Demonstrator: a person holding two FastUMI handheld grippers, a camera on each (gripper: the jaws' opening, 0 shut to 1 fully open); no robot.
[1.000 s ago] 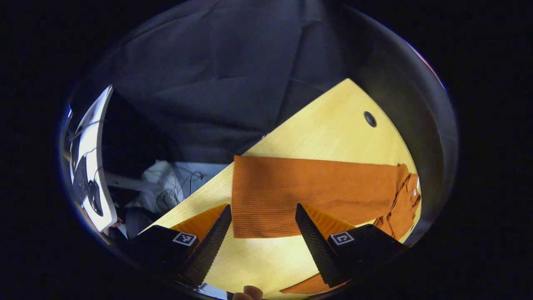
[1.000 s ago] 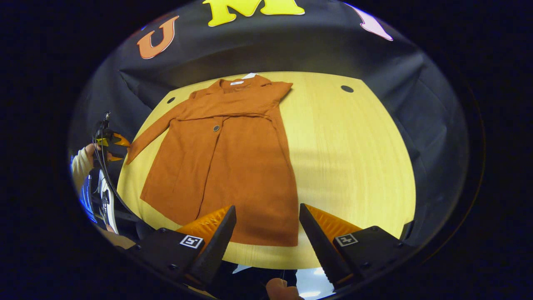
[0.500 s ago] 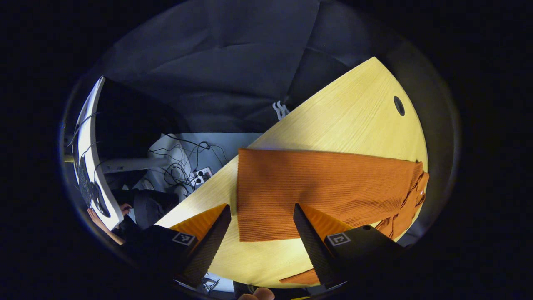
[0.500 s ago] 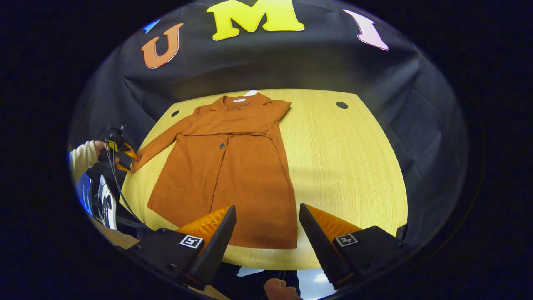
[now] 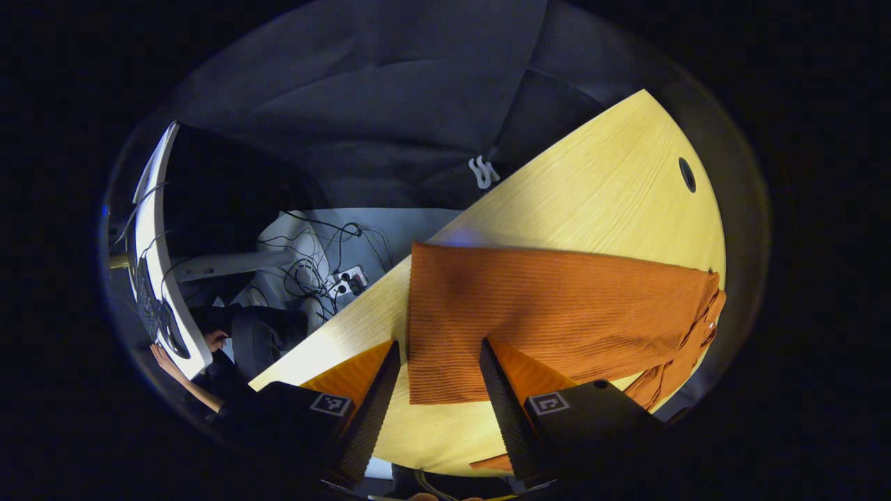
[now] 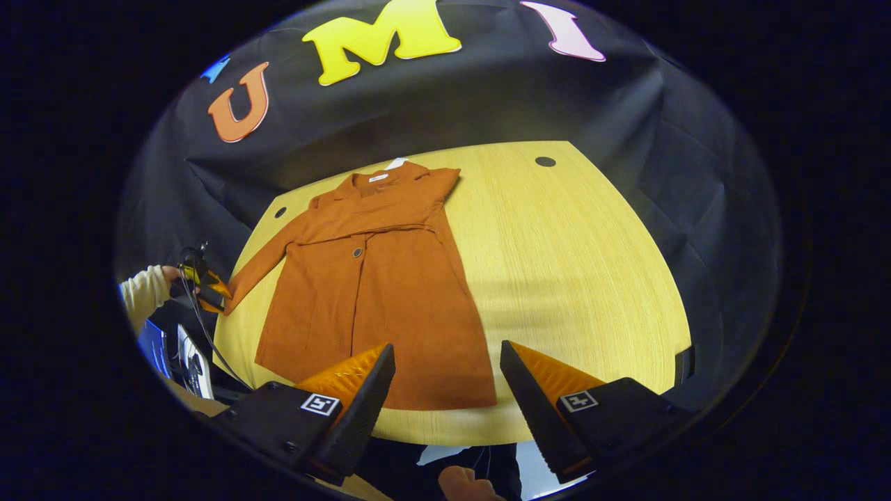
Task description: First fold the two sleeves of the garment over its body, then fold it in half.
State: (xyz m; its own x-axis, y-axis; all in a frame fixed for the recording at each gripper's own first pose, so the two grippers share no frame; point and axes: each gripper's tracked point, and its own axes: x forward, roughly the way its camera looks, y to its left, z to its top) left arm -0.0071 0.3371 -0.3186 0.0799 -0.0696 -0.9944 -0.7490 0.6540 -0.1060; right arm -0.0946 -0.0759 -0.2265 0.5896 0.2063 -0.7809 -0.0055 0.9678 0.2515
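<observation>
Left gripper point(image 5: 435, 379): 2 fingers spread, framing the cuff of the rust-orange ribbed knit sleeve point(image 5: 543, 313), not gripping it. Right gripper point(image 6: 445, 386): fingers spread, hovering at the near hem of the rust-orange knit cardigan point(image 6: 376, 292). Cardigan lies flat on the left of the round yellow wooden table point(image 6: 578, 278), its right sleeve folded across the chest, left sleeve extended.

The pale wooden table point(image 6: 578, 278) carries one orange garment point(image 6: 390, 292), lying flat on its left part.
</observation>
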